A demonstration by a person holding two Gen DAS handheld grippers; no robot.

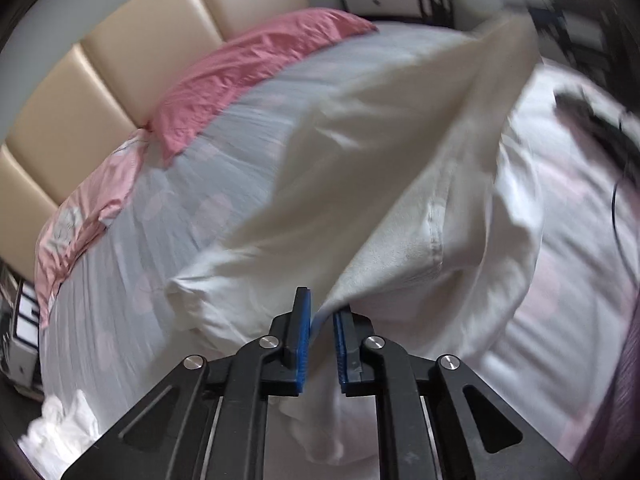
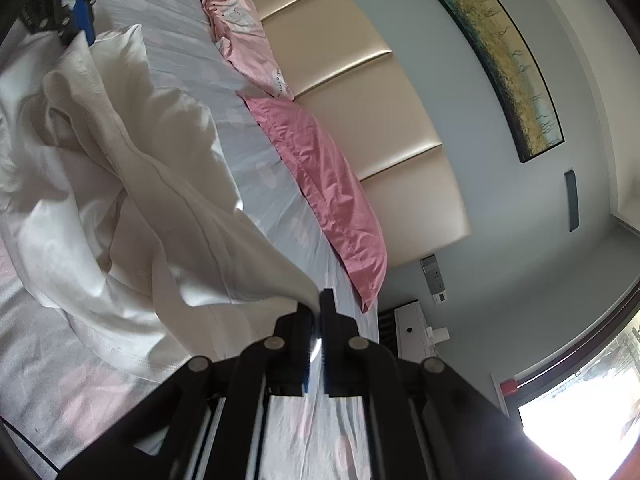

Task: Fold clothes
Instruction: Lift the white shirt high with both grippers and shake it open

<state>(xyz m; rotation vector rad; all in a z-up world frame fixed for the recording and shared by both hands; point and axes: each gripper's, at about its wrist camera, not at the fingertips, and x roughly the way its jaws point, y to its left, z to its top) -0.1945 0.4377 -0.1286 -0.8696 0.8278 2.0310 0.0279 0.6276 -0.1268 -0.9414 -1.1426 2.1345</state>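
- White garment (image 1: 400,152): lifted off the bed, stretched between the two tools and sagging in loose folds down to the sheet.
- Left tool (image 1: 322,328): jaws narrowed onto a corner of the cloth, which comes out between the blue pads (image 1: 305,336); a hem seam runs up from the grip.
- Right tool (image 2: 317,312): jaws nearly together, pinching another edge of the same garment (image 2: 132,184) at the tips.
- In the right wrist view, the left tool (image 2: 82,12) shows far off at the upper left, cloth hanging from it.
- Bed (image 1: 120,272): pale striped sheet with faint pink patches, under the garment.
- Small white crumpled cloth (image 1: 60,432): on the bed's near edge, well apart from the held piece.
- Pink pillow (image 2: 320,184) and a lighter pink printed pillow (image 2: 240,28): at the head of the bed, against the beige padded headboard (image 2: 380,128).
- Framed painting (image 2: 500,52): on the grey wall above the headboard.
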